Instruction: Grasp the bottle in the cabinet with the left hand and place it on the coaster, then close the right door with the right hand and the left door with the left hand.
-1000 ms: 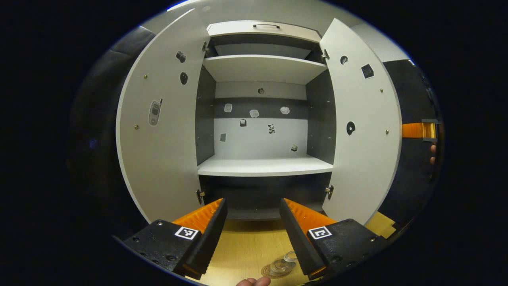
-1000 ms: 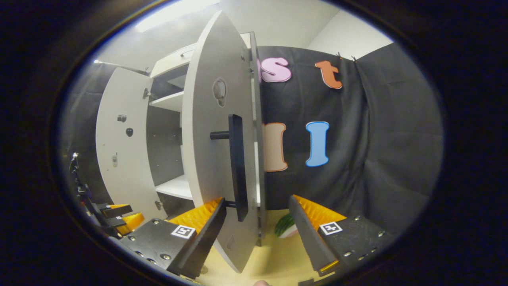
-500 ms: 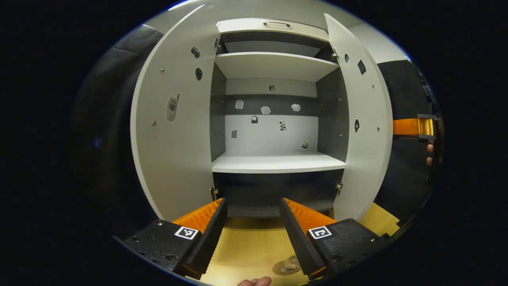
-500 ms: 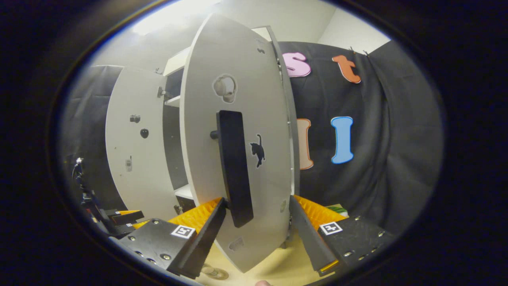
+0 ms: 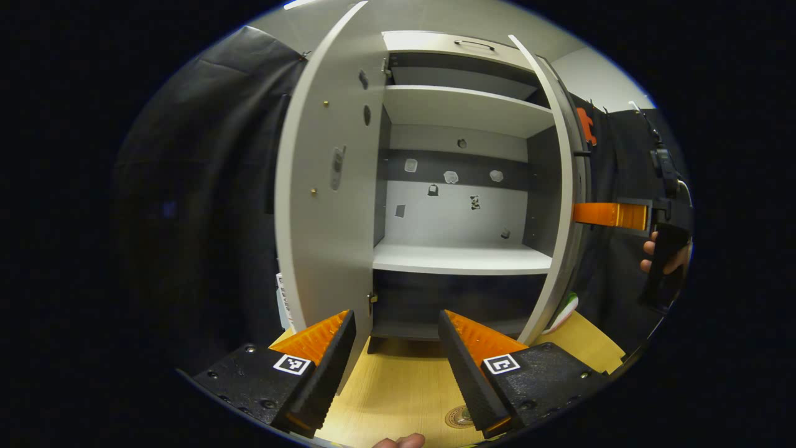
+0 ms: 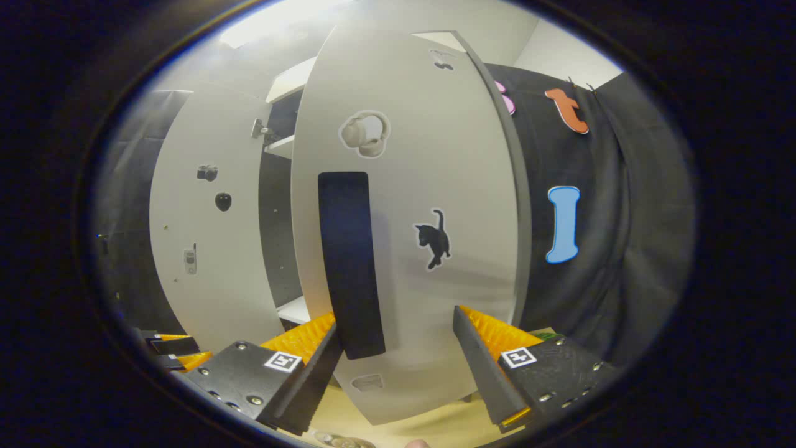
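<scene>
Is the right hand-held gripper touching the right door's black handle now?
Cannot tell. In the right gripper view the handle overlaps one finger of the right hand-held gripper; neither contact nor gap shows.

Cabinet [image 5: 463, 258]: pale grey shelves and dark grey side walls; back panel banded pale grey and dark grey, dotted with small stickers. Left door [image 5: 323, 205]: pale grey inside face, small stickers. Right door [image 6: 435, 186]: pale grey outer face, black bar handle [image 6: 348, 261]; right of the handle, a black cat sticker [image 6: 433, 238]; above the handle, a cream headphone sticker [image 6: 365, 133]. Tabletop [image 5: 398, 392] below the cabinet: light wood grain. Coaster [image 5: 459, 417] on the tabletop: tan with a dark ringed pattern.
</scene>
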Demonstrator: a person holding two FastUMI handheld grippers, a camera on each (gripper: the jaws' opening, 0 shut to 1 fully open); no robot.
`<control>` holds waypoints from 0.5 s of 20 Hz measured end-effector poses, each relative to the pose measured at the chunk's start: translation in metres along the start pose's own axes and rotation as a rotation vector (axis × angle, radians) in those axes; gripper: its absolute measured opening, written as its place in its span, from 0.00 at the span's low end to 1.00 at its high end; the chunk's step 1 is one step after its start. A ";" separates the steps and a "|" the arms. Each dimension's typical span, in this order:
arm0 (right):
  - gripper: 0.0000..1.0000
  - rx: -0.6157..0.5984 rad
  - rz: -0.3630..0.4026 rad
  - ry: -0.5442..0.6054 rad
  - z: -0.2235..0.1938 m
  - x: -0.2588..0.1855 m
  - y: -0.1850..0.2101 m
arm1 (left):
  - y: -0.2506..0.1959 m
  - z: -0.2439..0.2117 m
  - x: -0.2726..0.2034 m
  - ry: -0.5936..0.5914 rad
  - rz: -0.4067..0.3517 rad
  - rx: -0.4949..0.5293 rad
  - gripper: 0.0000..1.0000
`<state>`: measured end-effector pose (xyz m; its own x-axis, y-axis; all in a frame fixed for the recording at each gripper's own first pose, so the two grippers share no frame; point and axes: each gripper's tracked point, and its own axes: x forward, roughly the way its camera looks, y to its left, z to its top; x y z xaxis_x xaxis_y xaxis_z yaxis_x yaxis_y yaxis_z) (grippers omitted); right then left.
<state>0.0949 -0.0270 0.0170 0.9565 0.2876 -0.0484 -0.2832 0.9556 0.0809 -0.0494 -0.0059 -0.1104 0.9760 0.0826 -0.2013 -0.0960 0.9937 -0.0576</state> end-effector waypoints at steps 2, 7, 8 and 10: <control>1.00 0.003 -0.011 -0.016 0.000 0.013 0.006 | 0.017 0.001 -0.003 -0.003 0.021 0.017 0.86; 0.97 -0.006 -0.013 -0.027 0.000 0.043 0.020 | 0.048 0.014 -0.012 -0.035 0.053 0.041 0.86; 1.00 -0.007 -0.016 -0.028 -0.001 0.050 0.023 | 0.055 0.017 -0.014 -0.041 0.061 0.039 0.86; 1.00 -0.021 -0.035 -0.042 0.001 0.064 0.028 | 0.068 0.023 -0.016 -0.050 0.071 0.036 0.86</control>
<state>0.1488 0.0178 0.0171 0.9678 0.2515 -0.0093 -0.2505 0.9663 0.0590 -0.0672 0.0617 -0.0885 0.9757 0.1557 -0.1542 -0.1591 0.9872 -0.0096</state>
